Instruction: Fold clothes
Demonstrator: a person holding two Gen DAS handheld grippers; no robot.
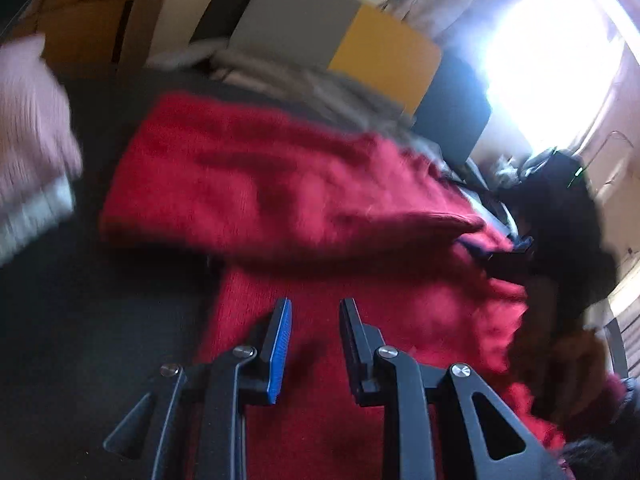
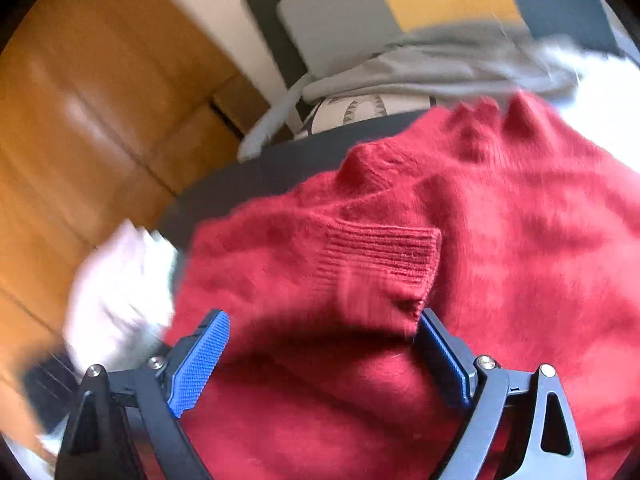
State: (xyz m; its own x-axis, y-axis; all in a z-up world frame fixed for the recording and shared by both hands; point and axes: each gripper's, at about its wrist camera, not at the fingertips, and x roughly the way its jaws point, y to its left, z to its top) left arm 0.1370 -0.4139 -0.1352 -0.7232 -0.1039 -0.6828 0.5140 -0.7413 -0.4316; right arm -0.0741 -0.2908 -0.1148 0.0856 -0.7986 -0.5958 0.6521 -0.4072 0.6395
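The left gripper (image 1: 314, 344) hangs over the red sweater (image 1: 280, 184), its fingers (image 1: 280, 344) a narrow gap apart with nothing between them. The right gripper (image 2: 322, 356) has its fingers (image 2: 200, 360) spread wide, and a ribbed sleeve cuff (image 2: 384, 264) lies just ahead of the right-hand finger, folded over the sweater's body. The sweater lies on the dark desk (image 2: 248, 176). Beyond the fingers is a heap of grey clothes (image 2: 440, 64), with a pale garment (image 2: 120, 292) left of them.

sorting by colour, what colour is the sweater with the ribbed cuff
Red. The sweater and its ribbed cuff show best in the right wrist view.
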